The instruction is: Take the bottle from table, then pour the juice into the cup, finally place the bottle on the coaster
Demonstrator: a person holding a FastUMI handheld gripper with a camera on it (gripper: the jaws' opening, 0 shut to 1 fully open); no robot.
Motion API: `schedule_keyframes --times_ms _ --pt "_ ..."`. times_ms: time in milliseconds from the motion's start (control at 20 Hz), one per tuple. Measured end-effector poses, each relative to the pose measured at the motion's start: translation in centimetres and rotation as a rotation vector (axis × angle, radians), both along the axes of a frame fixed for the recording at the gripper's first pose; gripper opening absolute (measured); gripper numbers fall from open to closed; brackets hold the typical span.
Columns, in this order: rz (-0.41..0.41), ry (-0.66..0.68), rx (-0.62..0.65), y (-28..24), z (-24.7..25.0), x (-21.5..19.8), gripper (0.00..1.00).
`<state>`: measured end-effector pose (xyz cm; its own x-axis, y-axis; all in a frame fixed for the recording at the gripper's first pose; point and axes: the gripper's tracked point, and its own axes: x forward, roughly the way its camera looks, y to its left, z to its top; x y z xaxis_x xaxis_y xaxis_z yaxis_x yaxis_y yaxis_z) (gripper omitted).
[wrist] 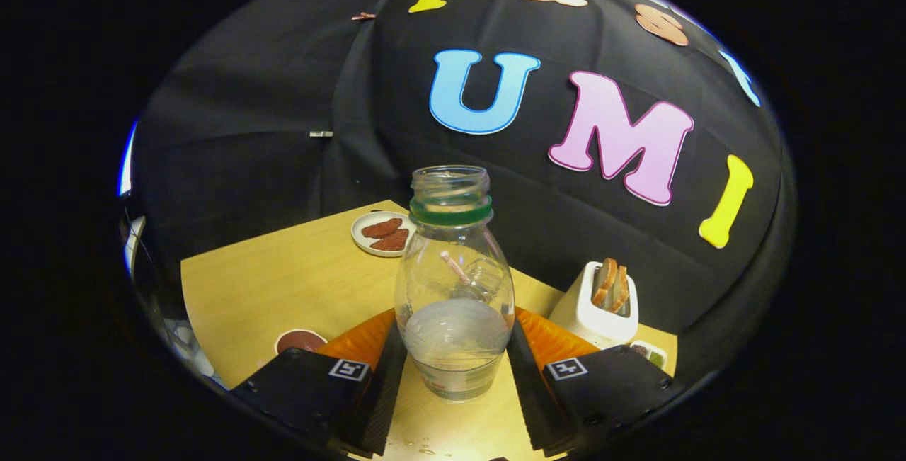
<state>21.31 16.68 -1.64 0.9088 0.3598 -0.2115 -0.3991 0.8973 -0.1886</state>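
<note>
A clear uncapped bottle [454, 284] with a green neck ring stands upright between my fingers, its lower part holding pale liquid. My gripper [456, 351] is shut on the bottle's lower body, one finger pressing each side. Through the glass I make out a clear cup [476, 278] with a pink straw, beyond the bottle; its outline is blurred. A dark red round coaster [300, 339] lies on the table just outside the left finger, partly hidden by it.
On the wooden table [283, 284], a white plate [382, 233] with red slices sits far back near the wall. A white toaster [596, 309] holding bread stands beyond the right finger. A few drops wet the table under the bottle.
</note>
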Motion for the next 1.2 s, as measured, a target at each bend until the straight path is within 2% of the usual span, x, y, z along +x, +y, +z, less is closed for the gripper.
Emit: schedule_keyframes --times_ms 200,650,1200 --pt "-0.008 -0.038 0.040 -0.4 -1.9 2.2 0.75" --pt "-0.035 0.050 0.143 -1.6 -8.7 5.7 0.75" --pt "-0.077 0.056 0.226 -3.4 -11.0 7.2 0.76"
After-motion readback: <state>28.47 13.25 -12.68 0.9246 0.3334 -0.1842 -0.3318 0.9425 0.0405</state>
